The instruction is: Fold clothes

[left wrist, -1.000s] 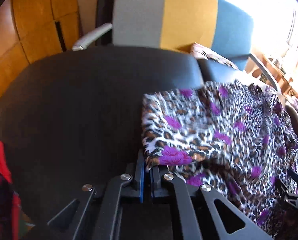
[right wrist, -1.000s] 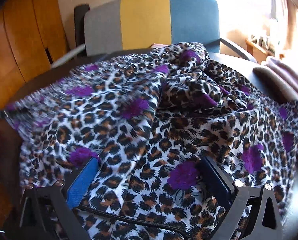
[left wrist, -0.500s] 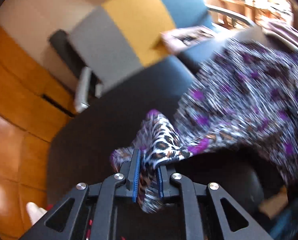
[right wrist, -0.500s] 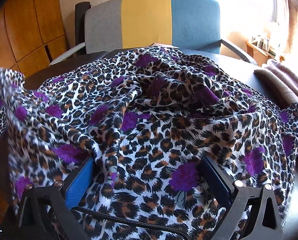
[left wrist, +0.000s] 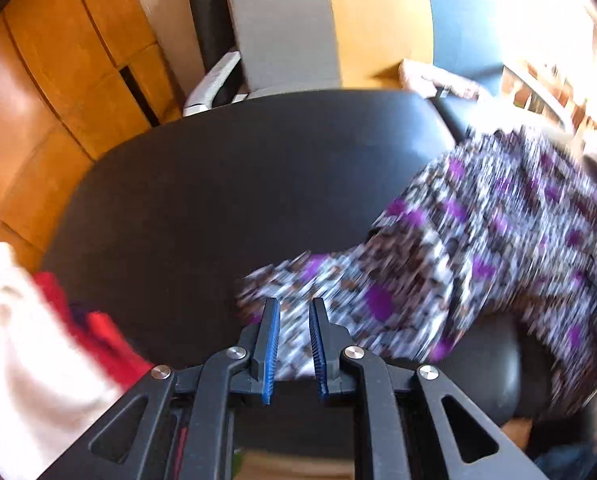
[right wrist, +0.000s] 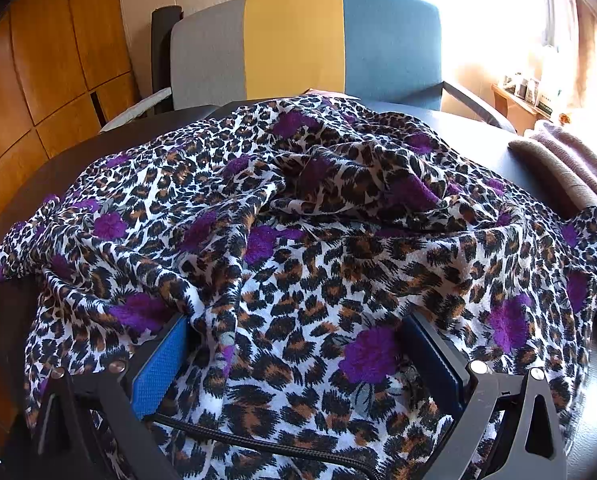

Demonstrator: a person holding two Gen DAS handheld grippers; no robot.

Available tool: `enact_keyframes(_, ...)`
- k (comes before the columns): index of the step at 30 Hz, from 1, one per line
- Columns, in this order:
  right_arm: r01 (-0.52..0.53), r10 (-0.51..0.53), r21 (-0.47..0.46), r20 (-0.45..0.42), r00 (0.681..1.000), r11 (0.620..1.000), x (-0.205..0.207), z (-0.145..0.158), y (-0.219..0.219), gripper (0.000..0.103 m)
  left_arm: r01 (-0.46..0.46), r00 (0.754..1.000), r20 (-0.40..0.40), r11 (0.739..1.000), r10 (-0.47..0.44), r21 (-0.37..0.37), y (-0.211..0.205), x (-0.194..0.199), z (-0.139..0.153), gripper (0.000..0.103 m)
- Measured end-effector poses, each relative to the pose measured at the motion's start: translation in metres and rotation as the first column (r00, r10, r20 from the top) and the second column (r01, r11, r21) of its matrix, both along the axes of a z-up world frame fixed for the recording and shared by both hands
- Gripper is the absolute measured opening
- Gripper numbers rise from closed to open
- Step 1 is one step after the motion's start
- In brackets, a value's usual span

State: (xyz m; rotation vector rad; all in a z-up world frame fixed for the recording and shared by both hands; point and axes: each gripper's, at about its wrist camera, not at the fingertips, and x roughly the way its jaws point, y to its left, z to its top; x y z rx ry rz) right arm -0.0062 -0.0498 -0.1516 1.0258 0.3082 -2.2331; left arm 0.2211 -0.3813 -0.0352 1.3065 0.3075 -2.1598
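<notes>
Where the leopard-print garment [right wrist: 306,240] lies bunched across the black desk [left wrist: 218,184], the right gripper [right wrist: 298,344] rests with its jaws spread wide, cloth heaped loosely between them and not pinched. The left gripper [left wrist: 294,340] hangs over the desk's near edge, jaws parted narrowly; a blurred corner of the garment shows in the gap, seemingly free of the pads. A red cloth [left wrist: 98,336] sits at the left.

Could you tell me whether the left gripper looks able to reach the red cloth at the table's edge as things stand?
Probably yes: the red cloth lies just beside the left gripper, with bare table between; only the leopard-print garment sits between its pads.
</notes>
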Motion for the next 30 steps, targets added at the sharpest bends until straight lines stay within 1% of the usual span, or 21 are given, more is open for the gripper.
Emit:
enact_keyframes(1, 0.0, 0.0, 0.001, 0.0, 1.0, 1.0, 0.0, 0.0, 0.0, 0.103, 0.005, 1.0, 0.0, 1.0, -0.005, 0.012, -0.002, -0.01, -0.009, 0.015)
enact_keyframes(2, -0.001, 0.001, 0.001, 0.0, 1.0, 1.0, 0.0, 0.0, 0.0, 0.103, 0.005, 1.0, 0.024, 1.0, -0.005, 0.015, -0.003, -0.019, -0.021, 0.015)
enact_keyframes(3, -0.001, 0.001, 0.001, 0.0, 1.0, 1.0, -0.001, 0.001, 0.0, 0.103, -0.01, 0.998, 0.065, 1.0, 0.009, 0.026, -0.006, -0.025, -0.036, 0.015)
enact_keyframes(5, -0.002, 0.002, 0.002, 0.0, 1.0, 1.0, -0.001, 0.001, 0.0, 0.103, -0.071, 0.984, 0.168, 0.996, 0.06, 0.06, -0.015, -0.031, -0.07, 0.016)
enact_keyframes(6, -0.002, 0.002, 0.002, 0.0, 1.0, 1.0, -0.001, 0.001, 0.0, 0.103, -0.112, 0.978, 0.186, 0.992, 0.099, 0.055, -0.02, -0.026, -0.078, 0.018)
enact_keyframes(7, -0.001, 0.001, 0.001, 0.0, 1.0, 1.0, -0.001, 0.0, 0.0, 0.103, -0.149, 0.975, 0.173, 0.988, 0.141, 0.039, -0.024, -0.019, -0.081, 0.021)
enact_keyframes(8, -0.001, 0.001, 0.001, 0.0, 1.0, 1.0, 0.0, 0.0, 0.0, 0.103, -0.191, 0.965, 0.188, 0.982, 0.184, 0.018, -0.027, -0.012, -0.083, 0.023)
enact_keyframes(9, -0.001, 0.001, 0.002, 0.0, 1.0, 1.0, 0.0, 0.0, 0.0, 0.103, -0.236, 0.95, 0.209, 0.972, 0.232, -0.007, -0.032, -0.005, -0.082, 0.023)
enact_keyframes(11, -0.001, 0.001, 0.004, 0.0, 1.0, 1.0, 0.0, -0.001, -0.001, 0.103, -0.339, 0.912, 0.235, 0.94, 0.337, -0.036, -0.045, 0.012, -0.081, 0.023)
enact_keyframes(12, -0.001, 0.001, 0.006, 0.001, 1.0, 1.0, -0.001, -0.001, -0.001, 0.103, -0.374, 0.899, 0.233, 0.927, 0.371, -0.033, -0.048, 0.018, -0.078, 0.022)
enact_keyframes(13, -0.001, 0.001, 0.006, 0.001, 1.0, 1.0, -0.001, -0.001, -0.002, 0.103, -0.397, 0.894, 0.221, 0.918, 0.391, -0.018, -0.049, 0.022, -0.074, 0.019)
enact_keyframes(14, -0.001, 0.001, 0.004, 0.001, 1.0, 1.0, -0.001, -0.001, -0.001, 0.103, -0.419, 0.888, 0.209, 0.908, 0.41, -0.003, -0.05, 0.026, -0.07, 0.019)
enact_keyframes(15, 0.0, 0.0, 0.003, 0.0, 1.0, 1.0, -0.001, -0.001, -0.001, 0.103, -0.428, 0.888, 0.187, 0.904, 0.42, 0.004, -0.047, 0.028, -0.064, 0.019)
enact_keyframes(17, 0.0, 0.0, 0.005, 0.0, 1.0, 1.0, -0.001, -0.001, -0.002, 0.103, -0.403, 0.908, 0.117, 0.915, 0.401, -0.007, -0.031, 0.02, -0.047, 0.019)
enact_keyframes(19, 0.0, 0.0, 0.006, 0.003, 1.0, 1.0, -0.001, -0.001, -0.002, 0.103, -0.339, 0.939, 0.048, 0.94, 0.34, -0.015, -0.007, 0.001, -0.029, 0.019)
enact_keyframes(21, -0.004, 0.004, 0.004, 0.009, 1.0, 1.0, -0.002, -0.001, -0.002, 0.103, -0.229, 0.974, 0.006, 0.973, 0.229, -0.012, 0.02, -0.028, -0.017, 0.019)
enact_keyframes(23, -0.017, 0.017, 0.006, 0.031, 0.999, 1.0, -0.005, 0.002, -0.002, 0.103, -0.12, 0.993, -0.012, 0.993, 0.12, -0.011, 0.045, -0.059, -0.013, 0.019)
enact_keyframes(25, -0.045, 0.045, -0.004, 0.084, 0.995, 0.999, -0.013, 0.008, -0.002, 0.103, -0.027, 1.0, -0.01, 1.0, 0.027, -0.002, 0.068, -0.09, -0.016, 0.019)
enact_keyframes(26, -0.057, 0.059, -0.025, 0.097, 0.994, 0.998, -0.017, 0.016, -0.002, 0.102, 0.01, 1.0, -0.011, 1.0, -0.01, 0.003, 0.076, -0.102, -0.015, 0.019)
enact_keyframes(28, -0.079, 0.085, -0.083, 0.076, 0.993, 0.993, -0.026, 0.038, -0.002, 0.102, 0.059, 0.998, 0.0, 0.998, -0.059, 0.002, 0.085, -0.125, -0.019, 0.02)
enact_keyframes(30, -0.114, 0.119, -0.109, 0.04, 0.992, 0.988, -0.038, 0.061, -0.011, 0.102, 0.084, 0.996, 0.02, 0.996, -0.084, 0.004, 0.092, -0.145, -0.028, 0.019)
